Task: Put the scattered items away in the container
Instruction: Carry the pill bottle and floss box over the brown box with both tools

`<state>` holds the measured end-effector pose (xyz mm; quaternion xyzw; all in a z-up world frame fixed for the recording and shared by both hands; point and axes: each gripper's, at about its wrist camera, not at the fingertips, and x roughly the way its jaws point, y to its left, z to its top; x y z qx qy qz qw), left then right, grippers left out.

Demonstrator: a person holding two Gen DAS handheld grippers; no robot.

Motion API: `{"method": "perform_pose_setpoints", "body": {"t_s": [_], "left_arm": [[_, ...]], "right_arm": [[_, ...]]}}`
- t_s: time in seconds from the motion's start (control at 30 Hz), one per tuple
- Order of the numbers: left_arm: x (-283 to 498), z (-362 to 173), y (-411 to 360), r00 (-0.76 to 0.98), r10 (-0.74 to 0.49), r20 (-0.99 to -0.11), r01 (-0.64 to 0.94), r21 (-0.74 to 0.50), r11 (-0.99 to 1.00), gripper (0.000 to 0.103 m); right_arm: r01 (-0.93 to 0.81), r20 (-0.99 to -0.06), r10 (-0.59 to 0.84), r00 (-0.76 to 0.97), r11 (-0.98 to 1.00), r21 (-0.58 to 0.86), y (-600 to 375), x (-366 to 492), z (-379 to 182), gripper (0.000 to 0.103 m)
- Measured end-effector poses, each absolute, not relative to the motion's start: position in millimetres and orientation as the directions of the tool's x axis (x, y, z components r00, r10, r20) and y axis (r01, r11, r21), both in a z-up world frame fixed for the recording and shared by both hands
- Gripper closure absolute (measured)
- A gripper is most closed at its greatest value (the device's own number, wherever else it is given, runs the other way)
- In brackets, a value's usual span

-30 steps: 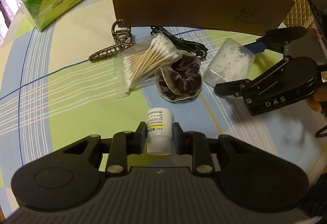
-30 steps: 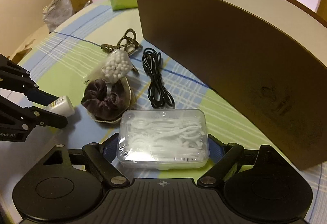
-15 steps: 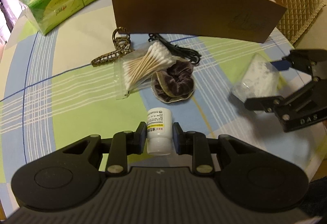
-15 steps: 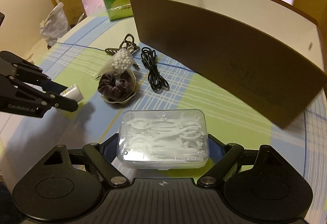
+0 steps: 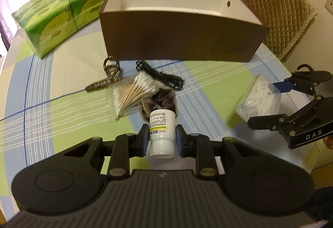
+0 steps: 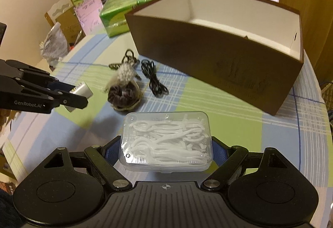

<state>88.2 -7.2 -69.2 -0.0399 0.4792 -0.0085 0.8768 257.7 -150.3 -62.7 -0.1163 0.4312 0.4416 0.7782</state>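
Observation:
My left gripper (image 5: 162, 140) is shut on a small white pill bottle (image 5: 161, 130) and holds it above the table. My right gripper (image 6: 166, 151) is shut on a clear plastic box of white floss picks (image 6: 166, 141), also lifted; it shows in the left wrist view (image 5: 260, 99) at the right. The brown cardboard box (image 5: 179, 40), open and white inside, stands at the back of the table. On the cloth before it lie a bag of cotton swabs (image 5: 133, 92), a dark scrunchie (image 6: 122, 94), a black cable (image 5: 162, 78) and a patterned hair claw (image 5: 108, 76).
A green pack of tissues (image 5: 58, 15) sits at the back left of the round table with its checked cloth (image 5: 62, 107). A quilted chair (image 5: 283, 13) stands behind the box at the right. Bags and cartons (image 6: 68, 26) lie beyond the table's left side.
Both grippers have risen and pulled back with their loads. The box's open top and white inside now show. The right gripper moved right, away from the scattered items.

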Motion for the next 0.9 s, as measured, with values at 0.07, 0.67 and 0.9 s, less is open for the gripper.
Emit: {"method": "perform_pose_setpoints", "body": {"t_s": [0.07, 0.67, 0.9], "left_arm": [[90, -65, -9, 0.551, -0.055, -0.832, -0.017, -0.077, 0.997, 0.081], [102, -49, -17, 0.580, -0.057, -0.812, 0.002, -0.069, 0.998, 0.081], [106, -50, -19, 0.577, -0.062, -0.814, 0.008, -0.071, 0.997, 0.081]], "right_arm": [[-0.789, -0.764, 0.600, 0.237, 0.578, 0.210, -150, 258, -58, 0.015], [-0.782, -0.744, 0.614, 0.263, 0.587, 0.208, -149, 264, -45, 0.015], [-0.779, -0.744, 0.612, 0.268, 0.592, 0.207, -151, 265, -44, 0.015]]}}
